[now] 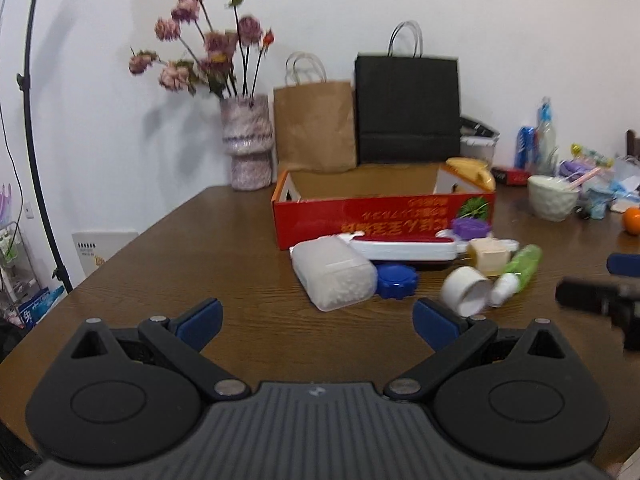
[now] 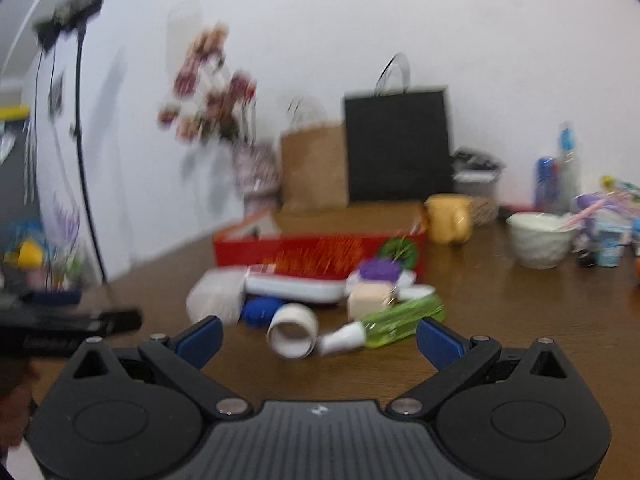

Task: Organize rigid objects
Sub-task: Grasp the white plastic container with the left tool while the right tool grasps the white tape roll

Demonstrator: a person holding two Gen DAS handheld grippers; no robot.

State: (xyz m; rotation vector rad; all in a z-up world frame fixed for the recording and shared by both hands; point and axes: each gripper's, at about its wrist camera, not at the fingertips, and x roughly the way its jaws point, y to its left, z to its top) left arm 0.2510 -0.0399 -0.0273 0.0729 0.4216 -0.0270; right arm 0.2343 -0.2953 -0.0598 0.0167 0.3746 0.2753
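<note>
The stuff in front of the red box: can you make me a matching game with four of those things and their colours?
Things:
1. round ridged plastic lid lying flat on the table
2. squeezy tube with a white cap
3. short hollow cylinder lying on its side
4. scalloped round lid against the cardboard box

Colours:
A. white
B. purple
C. blue
D. green

Pairs: 1-C, 2-D, 3-A, 4-B
</note>
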